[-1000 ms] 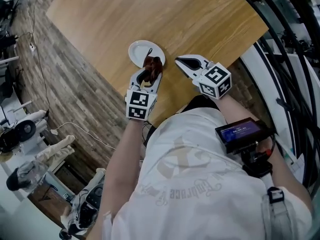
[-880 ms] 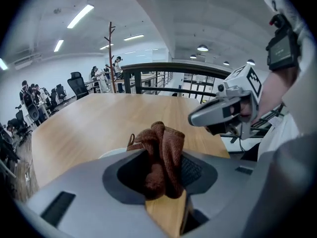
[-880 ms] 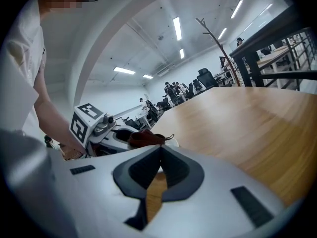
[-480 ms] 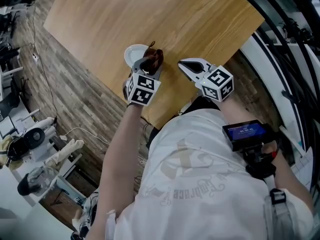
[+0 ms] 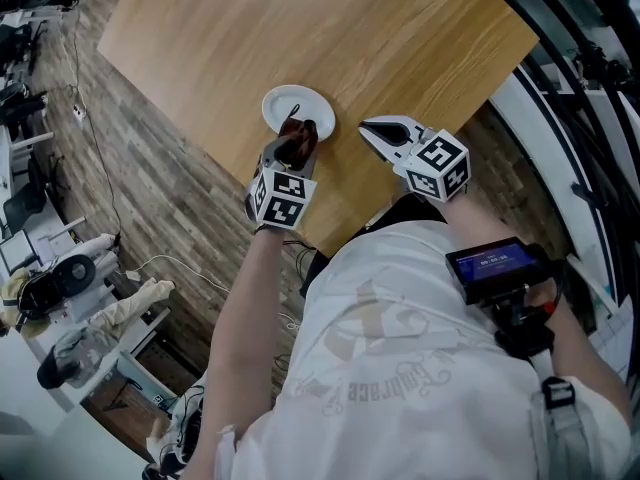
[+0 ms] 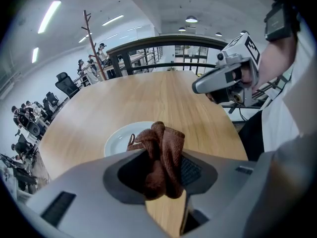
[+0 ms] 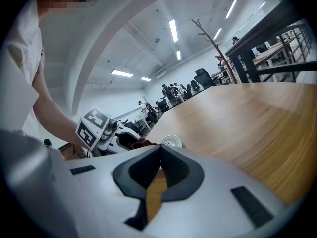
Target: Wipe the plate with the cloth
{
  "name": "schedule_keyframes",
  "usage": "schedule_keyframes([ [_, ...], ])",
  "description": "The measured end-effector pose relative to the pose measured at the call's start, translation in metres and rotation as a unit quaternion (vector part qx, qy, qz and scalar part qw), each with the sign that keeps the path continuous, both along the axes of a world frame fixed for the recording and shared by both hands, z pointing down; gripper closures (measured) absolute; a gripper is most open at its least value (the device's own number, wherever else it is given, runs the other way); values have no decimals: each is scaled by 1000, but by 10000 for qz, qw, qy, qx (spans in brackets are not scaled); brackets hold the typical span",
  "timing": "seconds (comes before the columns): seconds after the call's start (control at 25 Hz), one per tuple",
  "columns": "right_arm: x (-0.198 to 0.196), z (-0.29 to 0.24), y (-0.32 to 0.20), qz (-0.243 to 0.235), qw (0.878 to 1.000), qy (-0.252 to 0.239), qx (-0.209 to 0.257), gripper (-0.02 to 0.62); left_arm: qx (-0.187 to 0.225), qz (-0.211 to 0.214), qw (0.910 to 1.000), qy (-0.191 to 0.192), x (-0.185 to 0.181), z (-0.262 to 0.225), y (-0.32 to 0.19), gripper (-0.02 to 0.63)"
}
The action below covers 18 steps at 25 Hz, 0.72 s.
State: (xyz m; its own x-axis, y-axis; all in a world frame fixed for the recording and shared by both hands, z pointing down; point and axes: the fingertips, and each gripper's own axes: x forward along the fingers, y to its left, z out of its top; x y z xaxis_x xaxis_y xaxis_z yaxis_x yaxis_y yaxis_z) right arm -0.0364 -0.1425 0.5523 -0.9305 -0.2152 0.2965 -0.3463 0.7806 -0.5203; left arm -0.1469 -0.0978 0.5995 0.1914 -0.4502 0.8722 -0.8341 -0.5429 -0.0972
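A small white plate [image 5: 293,106] lies near the left edge of the wooden table [image 5: 400,38]. My left gripper [image 5: 297,144] is shut on a bunched brown cloth [image 5: 299,136], which hangs over the plate's near rim. In the left gripper view the cloth [image 6: 161,155] fills the space between the jaws, with the plate [image 6: 119,139] just beyond it. My right gripper [image 5: 368,127] is shut on nothing and hovers over bare wood to the right of the plate. In the right gripper view, the plate [image 7: 171,142] and the left gripper [image 7: 101,131] show beyond its tips [image 7: 159,149].
The table's near edge [image 5: 335,230] runs diagonally just behind both grippers, with plank floor [image 5: 150,188] below it. A black railing [image 5: 590,78] stands to the right. Cables and equipment [image 5: 60,278] lie on the floor at the left.
My left gripper carried the cloth out to the plate's right rim and back to its near rim. The right gripper stayed nearly in place.
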Motion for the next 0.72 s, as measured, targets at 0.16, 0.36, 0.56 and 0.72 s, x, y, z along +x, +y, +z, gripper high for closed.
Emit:
schedule_keyframes([
  [0.16, 3, 5, 0, 80, 10000, 29, -50, 581, 50, 38, 10000, 61, -1, 1, -11, 437],
  [0.36, 18, 16, -3, 316, 9994, 85, -121, 581, 82, 388, 9992, 86, 21, 10, -36, 437],
  [0.56, 22, 17, -4, 522, 9985, 80, -177, 581, 132, 619, 9980, 91, 32, 12, -67, 437],
  [0.72, 28, 21, -4, 651, 9977, 42, -204, 581, 145, 612, 9979, 136, 42, 13, -89, 437],
])
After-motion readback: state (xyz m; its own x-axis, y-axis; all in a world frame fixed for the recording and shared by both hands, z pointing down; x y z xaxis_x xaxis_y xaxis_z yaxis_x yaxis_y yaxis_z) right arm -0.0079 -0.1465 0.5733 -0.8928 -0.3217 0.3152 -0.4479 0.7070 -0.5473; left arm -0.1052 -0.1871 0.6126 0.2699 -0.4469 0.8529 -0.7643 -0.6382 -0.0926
